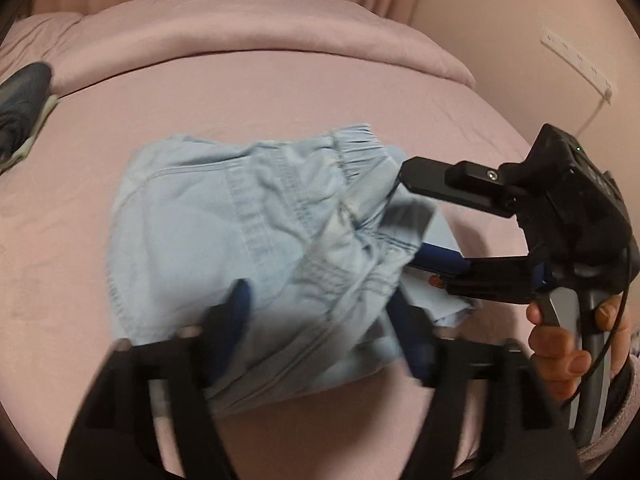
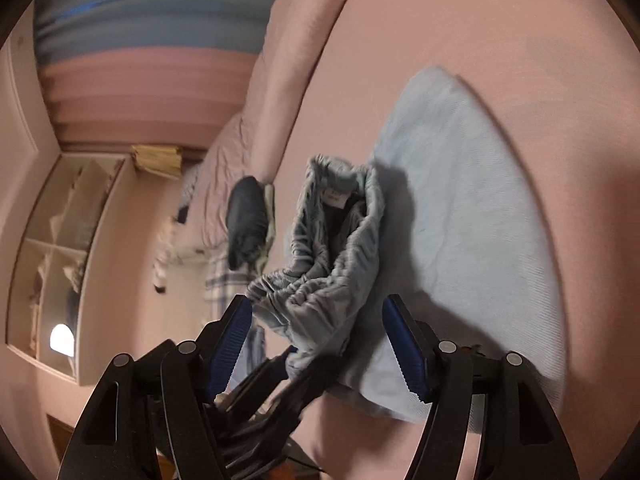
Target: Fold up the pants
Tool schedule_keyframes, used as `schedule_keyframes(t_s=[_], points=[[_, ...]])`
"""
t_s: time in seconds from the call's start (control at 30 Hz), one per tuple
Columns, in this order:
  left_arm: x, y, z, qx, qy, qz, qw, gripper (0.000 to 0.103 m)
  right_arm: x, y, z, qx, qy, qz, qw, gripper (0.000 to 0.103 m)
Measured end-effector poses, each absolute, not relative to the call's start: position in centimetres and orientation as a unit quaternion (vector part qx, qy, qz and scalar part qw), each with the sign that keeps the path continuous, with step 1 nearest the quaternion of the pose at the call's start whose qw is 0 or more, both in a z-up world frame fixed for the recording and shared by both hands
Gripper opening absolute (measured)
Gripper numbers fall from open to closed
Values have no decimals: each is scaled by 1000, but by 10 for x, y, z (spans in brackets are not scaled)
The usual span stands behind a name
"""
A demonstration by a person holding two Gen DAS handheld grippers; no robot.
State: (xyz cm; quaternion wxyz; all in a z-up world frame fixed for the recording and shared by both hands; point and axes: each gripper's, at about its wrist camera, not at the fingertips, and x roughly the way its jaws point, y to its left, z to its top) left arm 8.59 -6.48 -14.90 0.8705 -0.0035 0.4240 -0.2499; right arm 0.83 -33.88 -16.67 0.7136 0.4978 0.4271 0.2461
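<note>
Light blue pants (image 1: 224,216) lie folded into a compact bundle on the pink bed; in the right wrist view the pants (image 2: 460,208) show a flat folded part with the bunched elastic waistband (image 2: 332,240) raised beside it. My left gripper (image 1: 320,312) is open, its blue-padded fingers on either side of the near edge of the bundle. My right gripper (image 1: 404,220) comes in from the right, jaws open around the waistband end. In its own view the right gripper (image 2: 320,344) is open, with the waistband cloth between the pads and the left gripper's black fingers below.
The pink bed sheet (image 1: 280,92) spreads all around, with a rolled pink duvet (image 1: 240,36) at the far side. A dark folded garment (image 1: 20,108) lies at the left edge, also in the right wrist view (image 2: 244,220). A wall and a power strip (image 1: 576,60) are at the right.
</note>
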Motion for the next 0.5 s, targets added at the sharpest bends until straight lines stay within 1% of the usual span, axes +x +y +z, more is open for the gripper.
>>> schedule_keyframes(t_s=[0.27,0.33,0.4,0.5], points=[[62,-26,-141,-40,414,-235,878,75,24,-334,-161,498,442,247,704,71],[53,-6,-137,-69,409,-224,882,73,28,-331,-158,495,444,246,705,72],[51,15,-134,-102,403,-212,884,73,31,-328,-155,487,451,241,708,77],[54,40,-133,-132,397,-172,892,73,30,-331,-156,474,463,234,712,77]])
